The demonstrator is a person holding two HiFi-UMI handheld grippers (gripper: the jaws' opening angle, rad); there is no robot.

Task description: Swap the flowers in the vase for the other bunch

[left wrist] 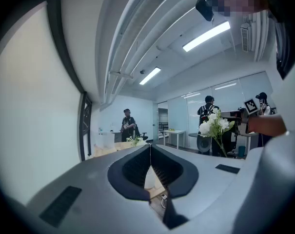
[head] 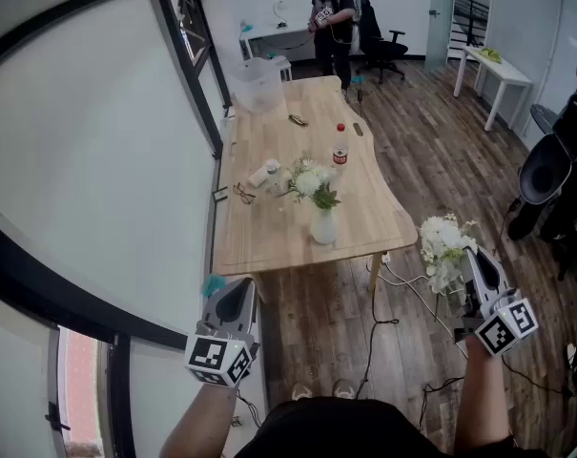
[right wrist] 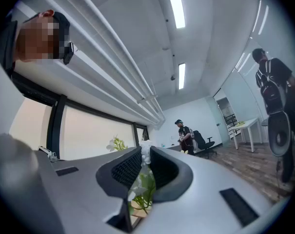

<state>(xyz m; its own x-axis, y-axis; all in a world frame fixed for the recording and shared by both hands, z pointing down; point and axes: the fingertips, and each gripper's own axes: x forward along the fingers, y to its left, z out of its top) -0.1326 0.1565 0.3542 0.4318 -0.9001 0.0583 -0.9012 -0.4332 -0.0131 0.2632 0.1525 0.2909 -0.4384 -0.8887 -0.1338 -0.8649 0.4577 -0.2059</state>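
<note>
Your right claw [head: 467,263] pinches the white bunch [head: 443,246] by its stems; left claw [head: 238,294] pressed together, empty. Flowers [head: 310,181] in the vase [head: 323,227] look light and crushable, so grip them low on the stems.

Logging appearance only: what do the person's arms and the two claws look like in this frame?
The left claw and the right claw are light grey tapered shells with dark ribbed pads lining the jaws. Each has a white cube printed with black square markers at its rear: the left cube and the right cube. The person wears a black top; no sleeves show on the forearms.
</note>
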